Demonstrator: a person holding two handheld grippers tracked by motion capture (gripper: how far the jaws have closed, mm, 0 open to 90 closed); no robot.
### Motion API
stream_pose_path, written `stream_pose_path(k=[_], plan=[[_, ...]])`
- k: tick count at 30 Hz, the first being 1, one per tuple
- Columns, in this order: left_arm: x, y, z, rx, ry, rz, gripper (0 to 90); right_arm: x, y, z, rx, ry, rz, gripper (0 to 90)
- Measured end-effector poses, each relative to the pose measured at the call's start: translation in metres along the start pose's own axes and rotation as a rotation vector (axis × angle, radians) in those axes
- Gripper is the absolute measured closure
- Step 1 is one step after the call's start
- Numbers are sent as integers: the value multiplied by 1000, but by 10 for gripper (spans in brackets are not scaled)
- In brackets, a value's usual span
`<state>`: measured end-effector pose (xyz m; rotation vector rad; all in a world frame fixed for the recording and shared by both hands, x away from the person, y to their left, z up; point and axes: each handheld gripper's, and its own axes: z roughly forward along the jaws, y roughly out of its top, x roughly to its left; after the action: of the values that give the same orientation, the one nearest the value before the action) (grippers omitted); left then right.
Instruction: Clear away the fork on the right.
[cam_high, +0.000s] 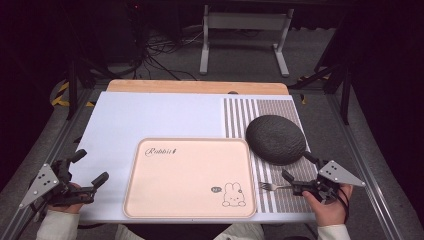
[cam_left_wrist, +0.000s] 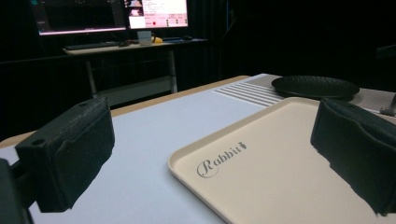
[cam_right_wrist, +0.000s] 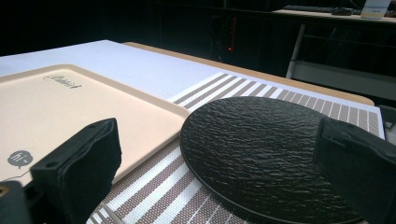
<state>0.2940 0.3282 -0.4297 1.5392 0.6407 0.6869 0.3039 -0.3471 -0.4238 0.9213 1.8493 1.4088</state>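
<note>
A beige tray (cam_high: 150, 200) printed with a rabbit lies in the middle of the table, and its near corner (cam_left_wrist: 261, 154) fills the space ahead of my left gripper (cam_left_wrist: 210, 158). That left gripper (cam_high: 92, 167) stands open over the white mat, left of the tray, holding nothing. A round black textured plate (cam_high: 276, 138) rests on the striped mat to the tray's right. My right gripper (cam_high: 296, 164) is open just in front of the plate (cam_right_wrist: 261, 154), with its jaws wide apart (cam_right_wrist: 215, 172). A silver fork (cam_high: 272, 186) lies on the striped mat beside the right gripper's lower jaw, tines toward the tray.
A white mat (cam_high: 150, 115) and a striped mat (cam_high: 240, 115) cover the wooden table (cam_high: 197, 86). Metal frame rails run along both sides. A desk with lit monitors (cam_left_wrist: 112, 14) stands beyond the far edge.
</note>
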Motion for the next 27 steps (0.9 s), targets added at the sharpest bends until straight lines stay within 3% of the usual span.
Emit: stream_pose_path(k=[22,27], plan=[[1,0,0,2,8,-19,0,0,1,1,-6,-1,-8,19],[1,0,0,8,8,-20,1,-1,8,7,5,10,-8,15]])
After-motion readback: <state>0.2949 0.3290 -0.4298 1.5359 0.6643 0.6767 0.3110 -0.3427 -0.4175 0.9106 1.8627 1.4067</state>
